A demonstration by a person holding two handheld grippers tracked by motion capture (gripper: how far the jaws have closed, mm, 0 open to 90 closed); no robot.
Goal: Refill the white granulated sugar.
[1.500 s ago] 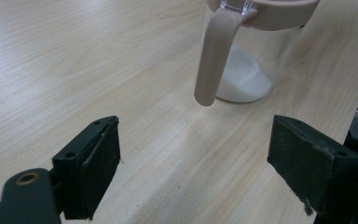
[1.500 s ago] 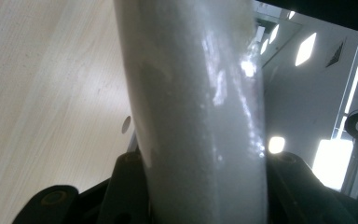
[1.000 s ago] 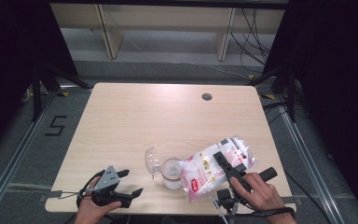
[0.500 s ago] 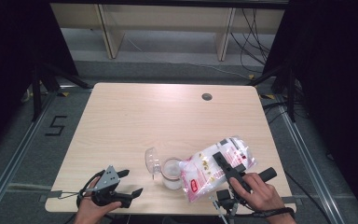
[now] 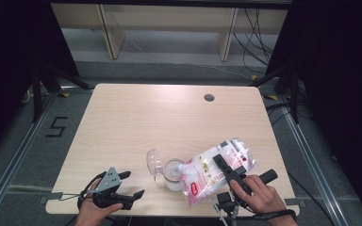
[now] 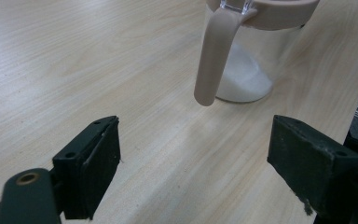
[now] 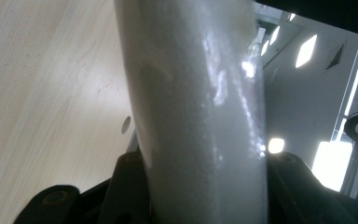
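Observation:
A clear plastic bag of white powder [image 5: 212,172] with red print is tilted over a clear jar [image 5: 173,173], its lower corner at the jar's mouth. My right gripper [image 5: 226,169] is shut on the bag, which stands between the jaws as a white column [image 7: 200,112]. The jar [image 6: 242,60] holds a sloped heap of white powder; it has a beige rim and a beige strap [image 6: 214,56] hanging down its side. Its clear hinged lid [image 5: 153,161] stands open to the left. My left gripper [image 5: 129,185] rests open near the table's front left edge, nothing between its jaws [image 6: 196,172].
The light wooden table [image 5: 160,122] has a round cable hole [image 5: 209,98] at the back right. Wooden shelving stands beyond the far edge, and dark stands flank both sides. The number 5 is marked on the floor at the left [image 5: 56,127].

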